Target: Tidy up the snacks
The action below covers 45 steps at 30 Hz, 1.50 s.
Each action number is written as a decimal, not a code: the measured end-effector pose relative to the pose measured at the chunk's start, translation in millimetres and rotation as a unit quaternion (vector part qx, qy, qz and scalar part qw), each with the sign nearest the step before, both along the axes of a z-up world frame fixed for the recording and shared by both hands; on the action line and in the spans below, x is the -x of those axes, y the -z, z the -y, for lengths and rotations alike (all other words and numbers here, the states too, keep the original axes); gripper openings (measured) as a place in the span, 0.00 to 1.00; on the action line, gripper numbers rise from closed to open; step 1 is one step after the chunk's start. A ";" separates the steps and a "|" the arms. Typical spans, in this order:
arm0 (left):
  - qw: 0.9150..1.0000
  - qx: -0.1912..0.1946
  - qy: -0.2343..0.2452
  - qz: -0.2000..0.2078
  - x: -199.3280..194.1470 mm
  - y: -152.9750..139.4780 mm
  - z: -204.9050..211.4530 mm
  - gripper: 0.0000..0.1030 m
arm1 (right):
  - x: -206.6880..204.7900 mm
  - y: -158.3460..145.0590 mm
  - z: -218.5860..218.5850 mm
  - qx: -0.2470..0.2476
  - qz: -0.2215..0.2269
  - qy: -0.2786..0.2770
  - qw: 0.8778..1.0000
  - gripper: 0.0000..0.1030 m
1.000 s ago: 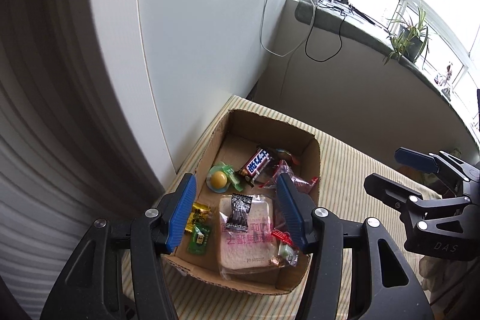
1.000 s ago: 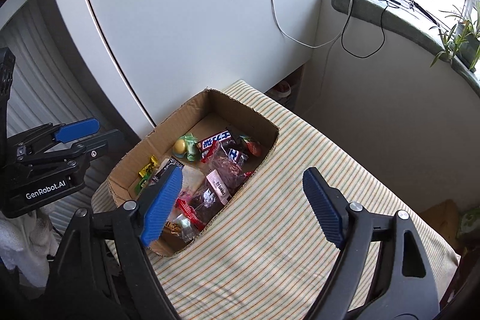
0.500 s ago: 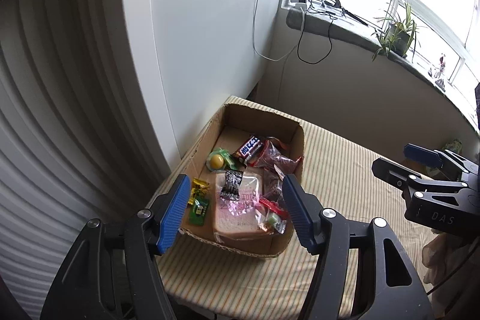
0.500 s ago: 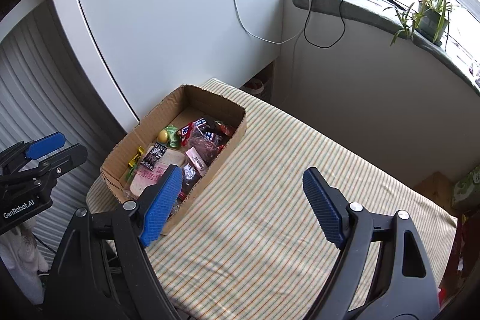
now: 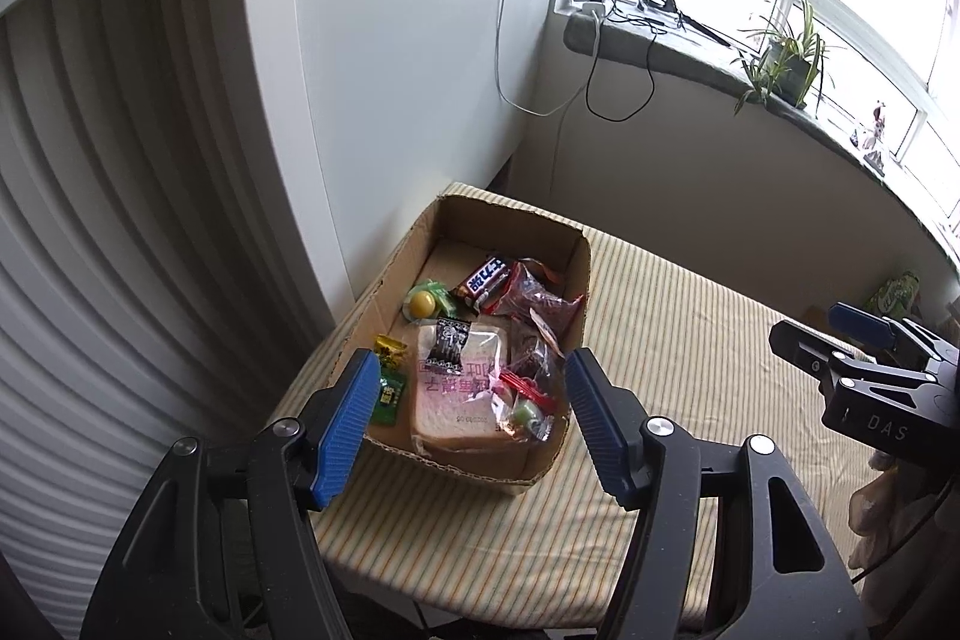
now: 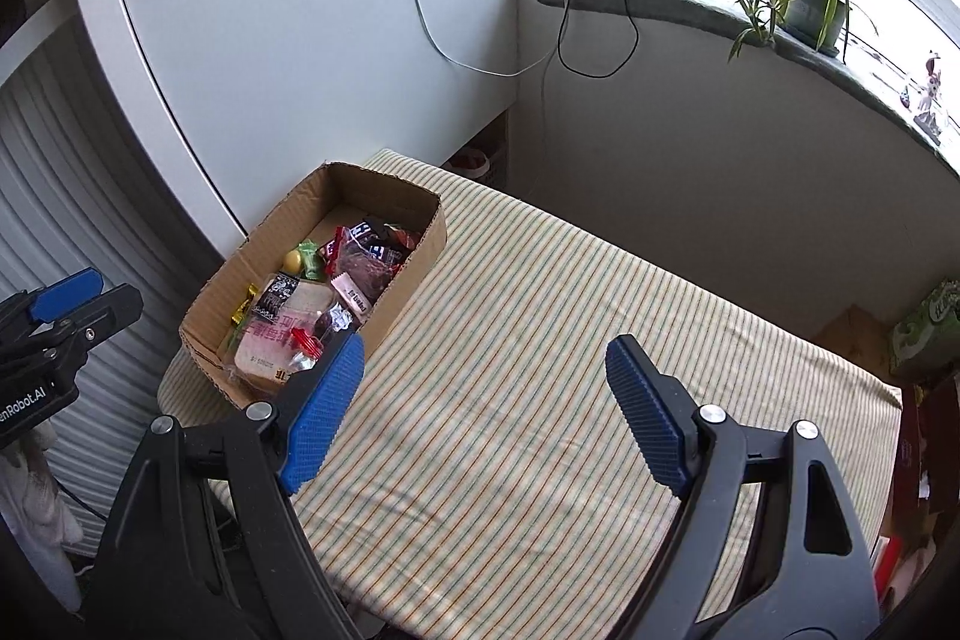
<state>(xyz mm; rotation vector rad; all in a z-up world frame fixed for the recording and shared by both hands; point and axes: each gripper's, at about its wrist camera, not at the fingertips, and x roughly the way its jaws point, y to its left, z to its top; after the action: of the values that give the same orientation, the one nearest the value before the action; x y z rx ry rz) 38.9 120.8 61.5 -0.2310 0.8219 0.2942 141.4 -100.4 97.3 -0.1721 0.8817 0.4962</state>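
On the striped cloth-covered table [image 6: 540,340], at its far left corner against the white cabinet [image 6: 288,28], an open brown cardboard box [image 5: 576,280] packed with snacks. Above the box's near end, held clear of it, the left black gripper with blue pads [image 5: 468,418], spread wide and empty. Over bare cloth to the right of the box, the right black gripper with blue pads [image 6: 486,400], likewise spread wide and empty. Inside the box, at the near end, a clear-wrapped slice of bread with pink print [image 5: 462,394], topped by a small black sachet [image 5: 450,340]; further back, a dark chocolate bar with white lettering [image 5: 483,277], beside a yellow-and-green sweet [image 5: 426,301]; along the left wall, small yellow and green wrapped candies [image 5: 390,370]
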 end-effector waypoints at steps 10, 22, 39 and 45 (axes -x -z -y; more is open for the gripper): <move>1.000 -0.012 0.005 -0.004 -0.8 -1.7 11.2 0.62 | 2.2 0.5 4.7 -0.006 -0.002 0.005 1.000 0.83; 1.000 -0.008 -0.005 -0.009 -1.0 -2.0 11.8 0.62 | 5.4 0.2 1.5 -0.004 -0.001 0.004 1.000 0.83; 1.000 0.000 -0.001 -0.014 0.2 -0.9 13.1 0.62 | 6.0 2.7 1.5 -0.005 -0.007 -0.001 1.000 0.83; 1.000 0.004 0.000 -0.016 0.4 0.8 13.9 0.62 | 4.9 6.7 -0.5 -0.002 -0.011 -0.001 1.000 0.83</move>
<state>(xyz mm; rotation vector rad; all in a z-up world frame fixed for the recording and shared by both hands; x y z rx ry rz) 38.5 106.9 60.7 -0.2346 0.8555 0.2956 136.5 -99.9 90.6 -0.1652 0.9029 0.5028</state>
